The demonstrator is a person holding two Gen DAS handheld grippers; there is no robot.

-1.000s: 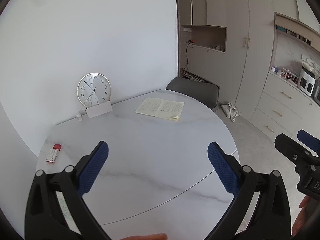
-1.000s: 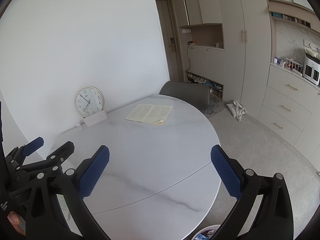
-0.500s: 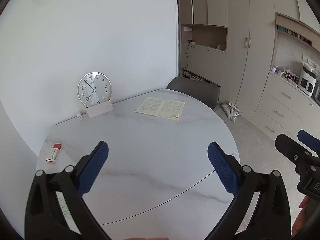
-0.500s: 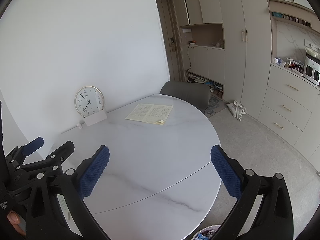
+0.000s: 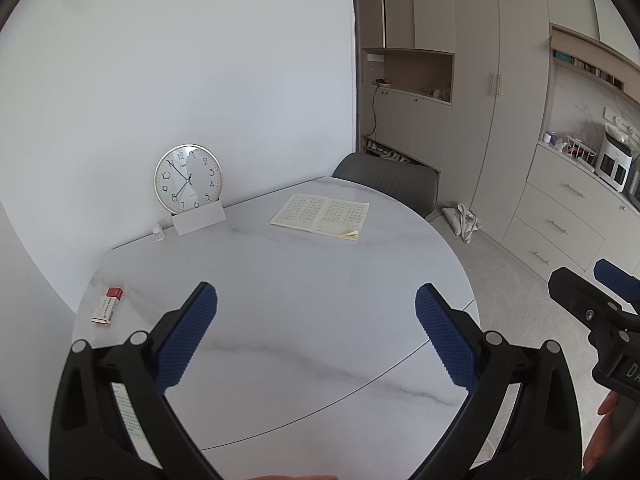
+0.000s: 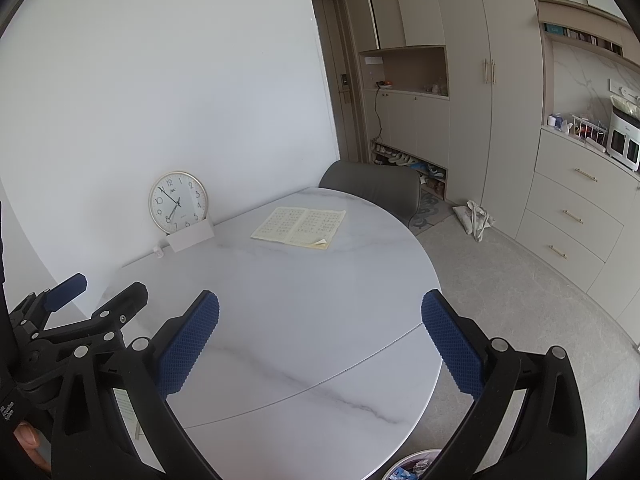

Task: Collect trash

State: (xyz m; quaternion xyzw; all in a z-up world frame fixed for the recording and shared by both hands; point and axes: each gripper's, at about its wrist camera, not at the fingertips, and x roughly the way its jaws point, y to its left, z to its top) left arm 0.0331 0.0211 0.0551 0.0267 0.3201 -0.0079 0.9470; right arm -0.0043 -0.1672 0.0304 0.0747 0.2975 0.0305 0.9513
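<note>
Small red-and-white box (image 5: 107, 305), perhaps a carton, lies flat on table (image 5: 304, 280).

Glossy marble-look table (image 5: 304, 292) reflecting light; paper booklet (image 5: 320, 213) lying matt; blue gripper pads (image 5: 186, 340) showing knobbly rubber texture.

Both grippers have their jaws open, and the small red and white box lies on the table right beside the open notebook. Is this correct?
Not quite. In the left wrist view the red and white box lies near the table's left edge, far from the open notebook. Both grippers are indeed open.
</note>
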